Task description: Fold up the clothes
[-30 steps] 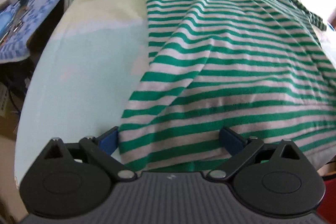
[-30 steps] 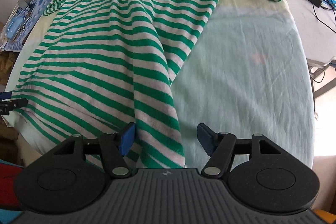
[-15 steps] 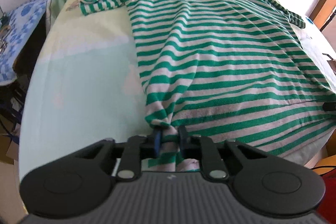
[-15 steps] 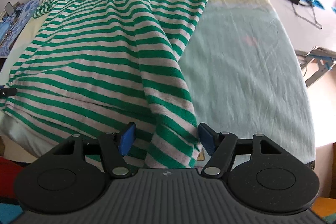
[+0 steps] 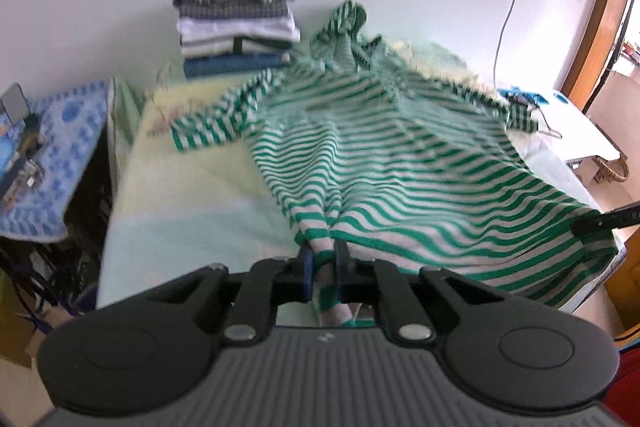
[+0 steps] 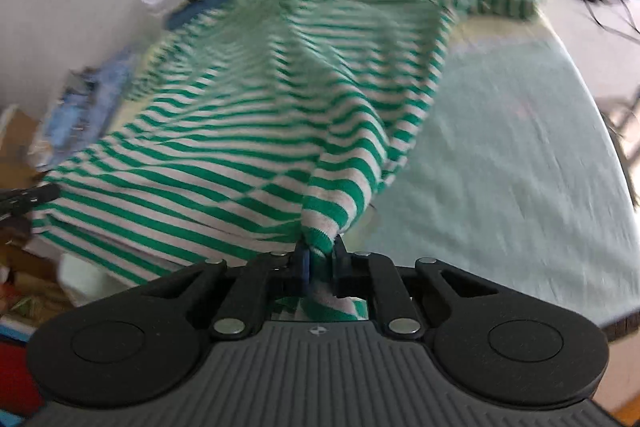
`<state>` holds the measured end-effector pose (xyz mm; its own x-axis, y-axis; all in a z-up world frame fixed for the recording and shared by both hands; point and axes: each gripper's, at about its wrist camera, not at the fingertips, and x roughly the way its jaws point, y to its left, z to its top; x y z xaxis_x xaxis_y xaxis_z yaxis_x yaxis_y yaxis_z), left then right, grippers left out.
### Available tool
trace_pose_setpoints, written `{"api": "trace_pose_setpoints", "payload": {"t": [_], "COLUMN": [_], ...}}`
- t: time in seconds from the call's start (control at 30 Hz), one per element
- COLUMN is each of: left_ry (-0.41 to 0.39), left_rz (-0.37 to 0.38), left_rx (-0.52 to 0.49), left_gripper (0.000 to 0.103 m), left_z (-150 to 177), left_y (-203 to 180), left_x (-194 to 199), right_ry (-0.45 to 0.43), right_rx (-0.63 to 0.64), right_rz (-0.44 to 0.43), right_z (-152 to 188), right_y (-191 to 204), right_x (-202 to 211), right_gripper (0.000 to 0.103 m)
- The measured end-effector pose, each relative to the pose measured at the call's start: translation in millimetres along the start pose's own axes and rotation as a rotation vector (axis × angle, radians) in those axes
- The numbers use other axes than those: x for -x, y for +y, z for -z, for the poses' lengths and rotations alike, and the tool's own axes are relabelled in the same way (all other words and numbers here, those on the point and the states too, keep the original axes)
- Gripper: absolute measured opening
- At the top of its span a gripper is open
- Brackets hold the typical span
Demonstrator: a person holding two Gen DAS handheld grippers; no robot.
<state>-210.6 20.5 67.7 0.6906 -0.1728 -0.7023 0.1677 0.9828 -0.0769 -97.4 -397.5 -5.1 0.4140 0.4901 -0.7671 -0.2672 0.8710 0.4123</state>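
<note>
Both the left tongs and right tongs are pinched tight on the striped shirt's hem corners.

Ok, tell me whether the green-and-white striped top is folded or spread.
Spread, not folded: the green-and-white striped top lies open across the pale green bed sheet, its hem corners pinched by the left gripper and right gripper.

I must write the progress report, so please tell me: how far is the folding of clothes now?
Done: a stack of folded clothes sits at the far end of the bed. In hand: the left gripper and right gripper each have jaws shut on the hem of the striped shirt, lifting it. Left: the shirt is still unfolded, sleeves spread out.
</note>
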Motion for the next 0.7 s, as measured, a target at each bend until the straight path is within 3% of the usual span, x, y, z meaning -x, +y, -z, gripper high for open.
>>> {"api": "trace_pose_setpoints", "payload": {"t": [0.13, 0.2, 0.43, 0.7], "left_ry": [-0.036, -0.010, 0.080, 0.223], "left_rz": [-0.017, -0.026, -0.060, -0.092], "left_rx": [-0.009, -0.003, 0.020, 0.048], "left_gripper": [0.005, 0.005, 0.003, 0.003], "left_z": [-5.3, 1.6, 25.7, 67.2], "left_y": [-5.8, -7.6, -14.0, -13.3], "left_x": [27.0, 27.6, 29.5, 5.4], "right_ry": [0.004, 0.022, 0.188, 0.397], "right_rx": [0.037, 0.077, 0.203, 0.291], "right_rz": [-0.107, -0.129, -0.089, 0.013], "right_z": [-12.7, -16.7, -6.4, 24.8], "right_y": [3.5, 3.5, -15.7, -39.7], "right_x": [21.5, 32.2, 38.3, -0.2], "right_gripper": [0.010, 0.009, 0.009, 0.009]}}
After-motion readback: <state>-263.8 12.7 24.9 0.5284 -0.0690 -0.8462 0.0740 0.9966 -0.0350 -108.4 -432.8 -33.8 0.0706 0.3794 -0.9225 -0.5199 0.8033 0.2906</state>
